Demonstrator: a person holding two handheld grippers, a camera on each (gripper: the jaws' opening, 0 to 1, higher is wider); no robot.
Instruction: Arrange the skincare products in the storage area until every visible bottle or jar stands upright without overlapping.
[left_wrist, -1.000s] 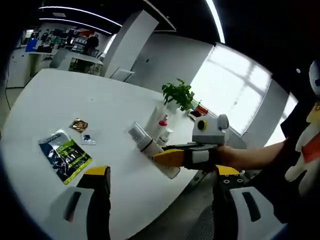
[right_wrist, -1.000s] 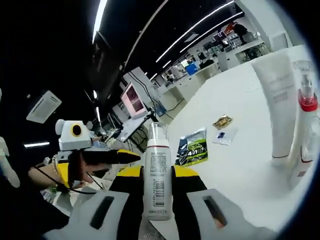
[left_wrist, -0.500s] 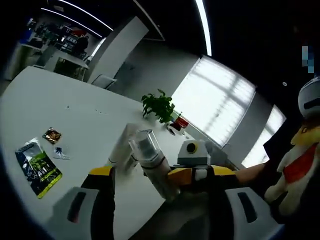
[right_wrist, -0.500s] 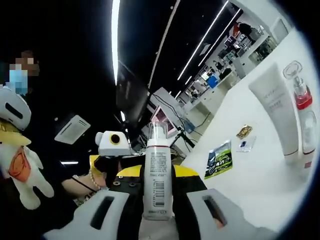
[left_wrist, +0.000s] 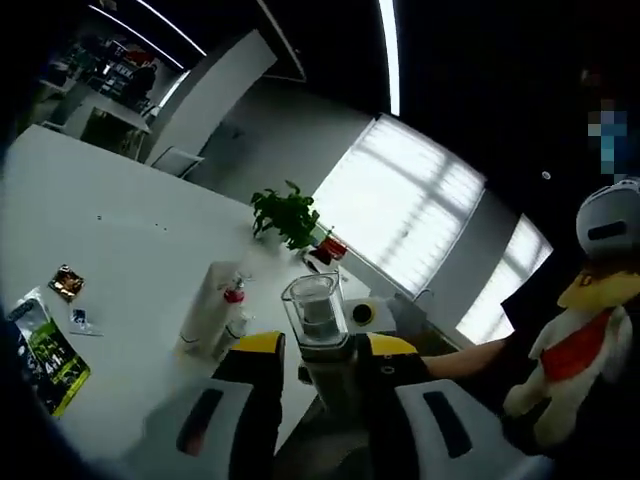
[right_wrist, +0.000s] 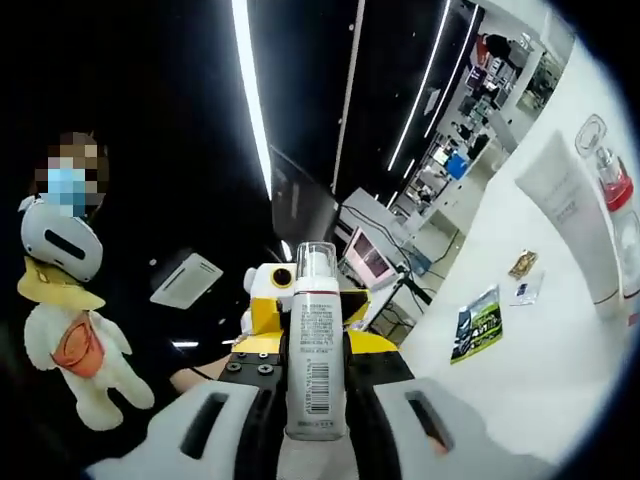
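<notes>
Bottle clamped in right gripper, now also between narrowed left gripper jaws; grip unclear.

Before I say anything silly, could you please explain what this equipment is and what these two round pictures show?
A person holds a two-jaw gripper in each hand, and each carries a fisheye camera looking along its jaws. In the right gripper view, the right gripper is shut on a white bottle with a clear cap. In the left gripper view, the left gripper faces that same bottle's cap end-on; I cannot tell whether it grips. On the white table stand a white tube and a red-collared spray bottle, with a green packet lying flat nearby.
</notes>
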